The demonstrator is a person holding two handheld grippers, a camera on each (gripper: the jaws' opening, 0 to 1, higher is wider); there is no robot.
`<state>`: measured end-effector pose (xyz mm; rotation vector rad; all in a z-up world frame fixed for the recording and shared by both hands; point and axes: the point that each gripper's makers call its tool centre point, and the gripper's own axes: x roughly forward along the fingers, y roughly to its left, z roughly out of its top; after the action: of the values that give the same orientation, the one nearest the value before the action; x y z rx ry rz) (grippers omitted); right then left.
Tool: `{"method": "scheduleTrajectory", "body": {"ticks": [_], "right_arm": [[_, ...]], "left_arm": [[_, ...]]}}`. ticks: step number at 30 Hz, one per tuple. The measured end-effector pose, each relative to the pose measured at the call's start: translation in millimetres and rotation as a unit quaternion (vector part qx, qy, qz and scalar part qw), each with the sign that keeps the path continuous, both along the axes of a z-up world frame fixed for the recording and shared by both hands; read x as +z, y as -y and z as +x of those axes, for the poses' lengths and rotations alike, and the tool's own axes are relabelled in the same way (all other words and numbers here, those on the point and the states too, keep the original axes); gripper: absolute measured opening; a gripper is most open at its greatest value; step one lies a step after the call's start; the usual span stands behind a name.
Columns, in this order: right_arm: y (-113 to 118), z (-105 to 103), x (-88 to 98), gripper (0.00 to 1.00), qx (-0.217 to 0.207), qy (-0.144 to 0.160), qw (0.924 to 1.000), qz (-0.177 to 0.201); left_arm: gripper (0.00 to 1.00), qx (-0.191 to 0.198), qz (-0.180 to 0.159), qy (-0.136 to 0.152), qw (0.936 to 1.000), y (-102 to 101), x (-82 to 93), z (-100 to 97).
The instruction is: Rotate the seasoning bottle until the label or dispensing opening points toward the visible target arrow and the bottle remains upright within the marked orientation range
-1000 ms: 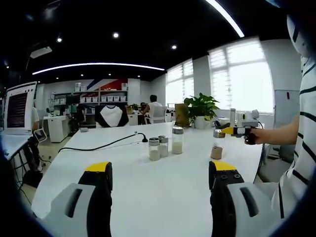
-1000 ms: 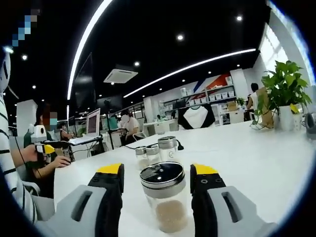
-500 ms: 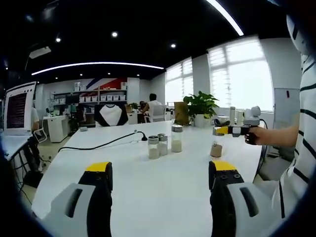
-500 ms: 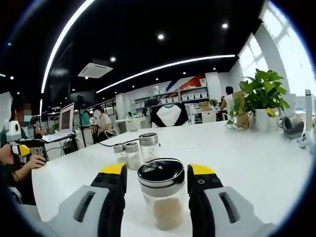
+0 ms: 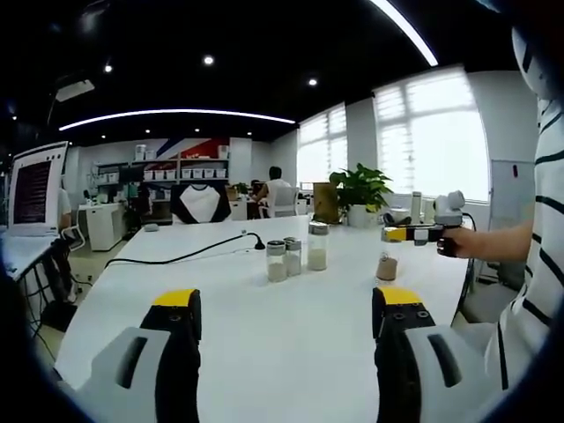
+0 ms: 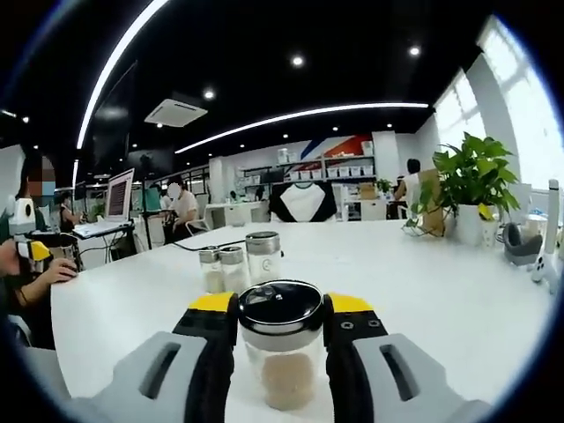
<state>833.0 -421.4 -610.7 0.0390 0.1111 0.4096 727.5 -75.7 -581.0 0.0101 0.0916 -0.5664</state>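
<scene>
A clear glass seasoning bottle (image 6: 282, 361) with a black-and-chrome lid and brown powder stands upright on the white table (image 6: 441, 291). My right gripper (image 6: 281, 305) is shut on it, both yellow-tipped jaws pressing just under the lid. In the left gripper view the same bottle (image 5: 386, 264) stands at the table's right side, with the right gripper (image 5: 412, 233) coming in from the right in a person's hand. My left gripper (image 5: 286, 301) hovers low over the near table, open, with nothing between its jaws.
Three more shaker bottles (image 5: 292, 256) stand grouped mid-table, also seen beyond the held one (image 6: 233, 266). A black cable (image 5: 176, 259) crosses the far table. A potted plant (image 6: 471, 181) sits at the far right end. People sit at desks behind.
My right gripper's jaws have drawn in from either side and now press on the bottle. The left gripper has stayed put and open.
</scene>
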Motion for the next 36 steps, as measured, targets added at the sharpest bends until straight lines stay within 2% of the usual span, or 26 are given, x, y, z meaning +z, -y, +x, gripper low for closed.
{"method": "scheduleTrajectory", "body": {"ticks": [9,17,27,36], "right_arm": [[-2.3,-2.6,0.5,0.37,0.054,0.001,0.9985,-0.002],[-8.5,-5.8,0.9,0.37,0.109,0.000,0.9941,-0.002],[-11.1,-6.4,0.9,0.37,0.179,0.000,0.9839,0.008],[-14.2,-9.4,0.0,0.37,0.213,-0.007,0.9769,0.012]], "left_arm": [[0.84,-0.002,0.004,-0.001,1.0000,0.0,0.2,1.0],[0.84,-0.007,0.009,-0.001,0.9999,2.7,0.8,1.3],[0.84,-0.012,0.016,-0.006,0.9998,6.7,-3.1,-1.2],[0.83,-0.012,0.015,-0.005,0.9998,6.2,-2.0,-2.6]]}}
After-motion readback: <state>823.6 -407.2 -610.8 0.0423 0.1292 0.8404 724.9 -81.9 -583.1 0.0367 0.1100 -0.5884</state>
